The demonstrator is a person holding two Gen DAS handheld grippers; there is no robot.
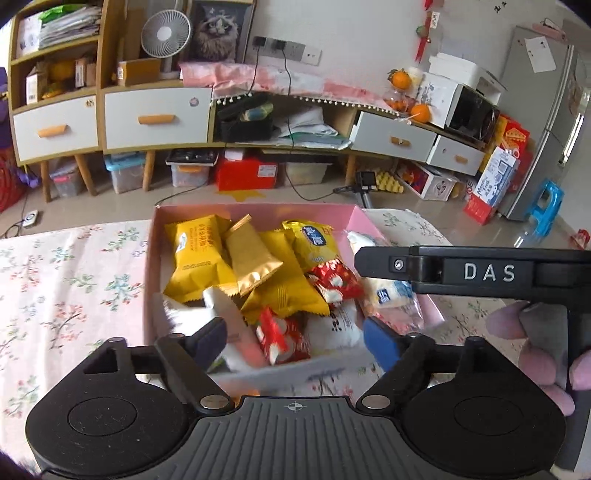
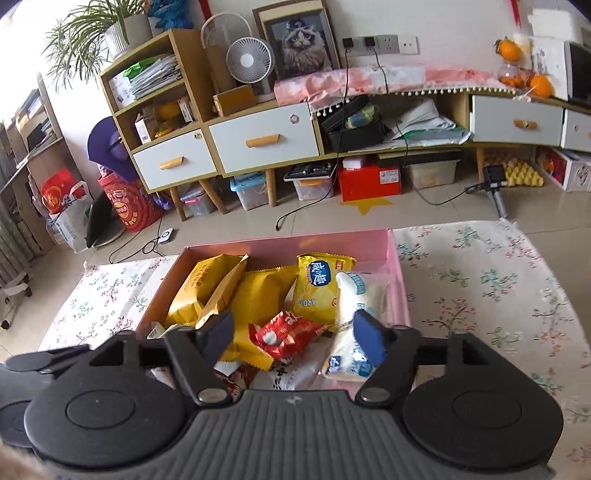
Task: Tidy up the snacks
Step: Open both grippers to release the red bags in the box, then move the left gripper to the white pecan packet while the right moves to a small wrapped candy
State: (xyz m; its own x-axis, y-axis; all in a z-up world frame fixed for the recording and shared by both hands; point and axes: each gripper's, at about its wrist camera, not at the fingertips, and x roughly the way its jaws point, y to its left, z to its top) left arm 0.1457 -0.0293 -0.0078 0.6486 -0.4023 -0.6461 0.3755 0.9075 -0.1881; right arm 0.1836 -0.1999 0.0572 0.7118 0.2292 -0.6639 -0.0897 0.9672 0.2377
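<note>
Both the left tool (image 1: 295, 338) and right tool (image 2: 295, 338) hang spread wide, empty, over the pink box (image 1: 360, 218) of snacks (image 1: 258, 266).

Lived-in home room: drawer cabinet (image 2: 264, 138) at 12 o'clock, cat picture (image 2: 301, 40), desk fan (image 2: 250, 61), houseplant (image 2: 92, 29) at 11, fridge (image 1: 543, 122) at 2.

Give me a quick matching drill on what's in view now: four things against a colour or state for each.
Things:
1. box
2. left gripper
3. small packet between the right gripper jaws
4. tablecloth

Descriptions:
A. floral
B. red
C. pink
D. open, holding nothing

Pairs: 1-C, 2-D, 3-B, 4-A
</note>
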